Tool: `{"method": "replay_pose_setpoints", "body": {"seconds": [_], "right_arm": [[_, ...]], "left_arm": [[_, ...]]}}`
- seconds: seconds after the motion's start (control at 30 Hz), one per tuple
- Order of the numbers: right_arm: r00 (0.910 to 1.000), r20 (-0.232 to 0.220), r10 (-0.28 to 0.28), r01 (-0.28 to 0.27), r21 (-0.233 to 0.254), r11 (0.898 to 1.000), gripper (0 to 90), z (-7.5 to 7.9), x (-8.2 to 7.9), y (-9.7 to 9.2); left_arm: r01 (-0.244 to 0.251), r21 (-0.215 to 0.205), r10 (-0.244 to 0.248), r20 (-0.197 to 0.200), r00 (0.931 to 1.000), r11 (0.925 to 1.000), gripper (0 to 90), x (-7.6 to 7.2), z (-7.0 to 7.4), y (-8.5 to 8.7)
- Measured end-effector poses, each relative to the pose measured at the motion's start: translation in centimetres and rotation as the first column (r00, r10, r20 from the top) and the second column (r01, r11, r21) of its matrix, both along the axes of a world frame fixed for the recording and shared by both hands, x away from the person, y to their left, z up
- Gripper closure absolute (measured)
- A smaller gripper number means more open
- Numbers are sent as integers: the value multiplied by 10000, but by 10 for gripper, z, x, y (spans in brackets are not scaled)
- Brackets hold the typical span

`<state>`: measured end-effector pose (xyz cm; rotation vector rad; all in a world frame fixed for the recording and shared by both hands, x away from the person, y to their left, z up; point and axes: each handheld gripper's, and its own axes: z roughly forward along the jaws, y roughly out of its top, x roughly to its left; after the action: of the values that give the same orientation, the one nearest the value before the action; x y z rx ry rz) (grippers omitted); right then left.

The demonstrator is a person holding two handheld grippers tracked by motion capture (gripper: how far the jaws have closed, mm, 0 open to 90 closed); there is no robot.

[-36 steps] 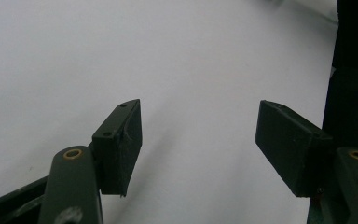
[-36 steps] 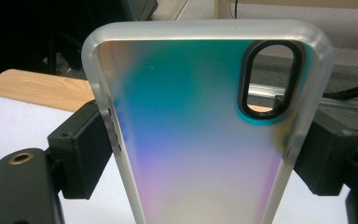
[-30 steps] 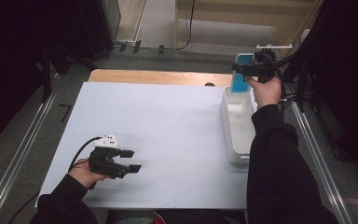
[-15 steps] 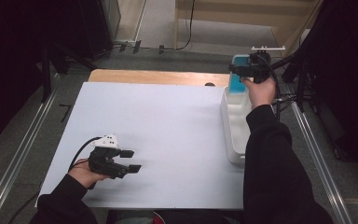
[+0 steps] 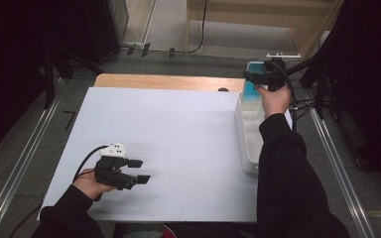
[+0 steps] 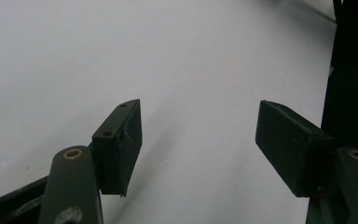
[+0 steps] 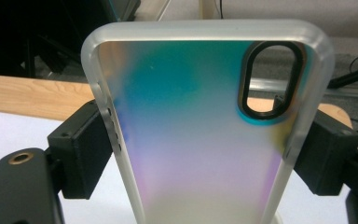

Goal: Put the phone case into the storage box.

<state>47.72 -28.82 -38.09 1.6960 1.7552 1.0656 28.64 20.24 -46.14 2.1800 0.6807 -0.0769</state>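
Grey floor (image 5: 178,29) and dark surroundings beyond a white tabletop (image 5: 178,129) with a wooden strip (image 5: 168,82) along its far edge. White bin (image 5: 245,134) at the right side. Right tool (image 7: 200,140) clamped on a translucent iridescent phone case (image 7: 200,121), raised above the bin's far end. Left tool (image 5: 139,171) spread wide, empty, low over the near-left tabletop.

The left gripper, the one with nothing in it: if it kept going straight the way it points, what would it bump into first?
Probably the person's dark right sleeve. The left gripper is open and points across bare white table toward it. The white bin lies close behind, though depth is hard to judge.
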Motion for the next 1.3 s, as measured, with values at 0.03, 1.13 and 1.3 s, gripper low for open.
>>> {"method": "replay_pose_setpoints", "body": {"seconds": [0.03,1.13,1.3], "right_arm": [[10000,-69,17,-17,-29,10000,148,-2,0,0],[9956,-899,254,-268,-147,9995,146,-42,-10,5],[9946,-1018,197,-217,-182,9996,145,-45,-11,4]], "left_arm": [[1,13,-1,-8,10000,10000,312,0,0,0],[31,59,-31,19,10000,10000,312,0,-1,0],[30,68,-30,9,10000,10000,312,0,0,0]]}}
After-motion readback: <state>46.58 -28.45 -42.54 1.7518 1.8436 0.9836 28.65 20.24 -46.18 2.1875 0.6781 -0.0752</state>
